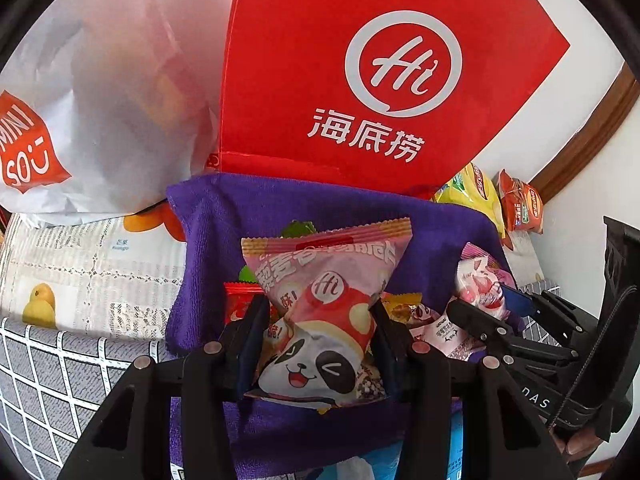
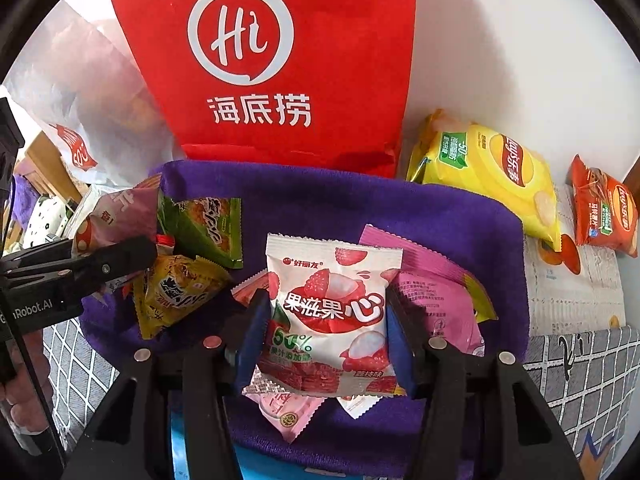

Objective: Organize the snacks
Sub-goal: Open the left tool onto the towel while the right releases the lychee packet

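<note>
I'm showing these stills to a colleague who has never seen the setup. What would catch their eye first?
Most likely the big red bag with its white round logo, standing upright against the wall behind the purple towel. Next, the two packets held up close: the left gripper pinches a pink panda snack packet, the right gripper a white lychee gummy packet. A yellow chip bag lies to the right of the red bag.

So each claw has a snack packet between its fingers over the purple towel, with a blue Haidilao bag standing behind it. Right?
Not quite: the Haidilao bag is red, not blue, as both wrist views show. The rest holds: the left claw grips the panda packet, the right claw the lychee packet, over the purple towel.
</note>
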`<action>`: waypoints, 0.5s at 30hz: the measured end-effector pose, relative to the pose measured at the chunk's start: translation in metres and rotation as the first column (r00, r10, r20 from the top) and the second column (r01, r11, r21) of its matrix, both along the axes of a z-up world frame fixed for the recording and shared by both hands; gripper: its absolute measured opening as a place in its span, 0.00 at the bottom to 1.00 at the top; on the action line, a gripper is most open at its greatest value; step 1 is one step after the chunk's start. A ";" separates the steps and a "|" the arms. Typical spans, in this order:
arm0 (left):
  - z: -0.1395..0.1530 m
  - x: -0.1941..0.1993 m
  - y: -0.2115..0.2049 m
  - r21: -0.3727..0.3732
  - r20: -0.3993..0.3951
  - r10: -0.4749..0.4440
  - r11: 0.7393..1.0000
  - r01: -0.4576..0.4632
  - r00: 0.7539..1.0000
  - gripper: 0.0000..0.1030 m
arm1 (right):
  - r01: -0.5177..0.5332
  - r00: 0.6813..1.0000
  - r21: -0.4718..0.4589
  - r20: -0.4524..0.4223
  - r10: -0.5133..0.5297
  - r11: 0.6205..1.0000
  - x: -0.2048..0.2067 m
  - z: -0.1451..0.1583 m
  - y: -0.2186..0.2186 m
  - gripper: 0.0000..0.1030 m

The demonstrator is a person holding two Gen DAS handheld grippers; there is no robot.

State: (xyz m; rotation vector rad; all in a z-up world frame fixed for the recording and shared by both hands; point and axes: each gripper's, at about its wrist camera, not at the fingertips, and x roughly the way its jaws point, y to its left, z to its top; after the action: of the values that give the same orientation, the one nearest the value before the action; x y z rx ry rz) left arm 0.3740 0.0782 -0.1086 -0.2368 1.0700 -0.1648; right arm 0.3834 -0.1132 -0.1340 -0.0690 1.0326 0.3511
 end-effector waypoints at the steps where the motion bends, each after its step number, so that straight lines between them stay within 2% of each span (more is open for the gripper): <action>1: 0.000 0.000 -0.001 -0.001 0.001 -0.001 1.000 0.001 1.000 0.45 | -0.003 1.000 -0.003 -0.001 0.003 1.000 0.000 0.000 0.000 0.54; 8: 0.000 0.000 -0.006 0.014 0.013 -0.027 1.000 0.027 1.000 0.45 | 0.002 1.000 -0.001 0.021 -0.002 1.000 -0.003 0.007 0.000 0.64; 15: 0.001 0.000 -0.008 0.002 0.018 -0.047 0.999 0.047 0.999 0.45 | 0.043 0.996 0.037 0.073 -0.045 0.998 -0.008 0.029 -0.014 0.68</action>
State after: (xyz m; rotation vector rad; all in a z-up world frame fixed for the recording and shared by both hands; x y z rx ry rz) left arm 0.3742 0.0701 -0.1079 -0.2079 1.0581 -0.2081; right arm 0.3752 -0.1272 -0.1054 -0.0269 0.9528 0.3246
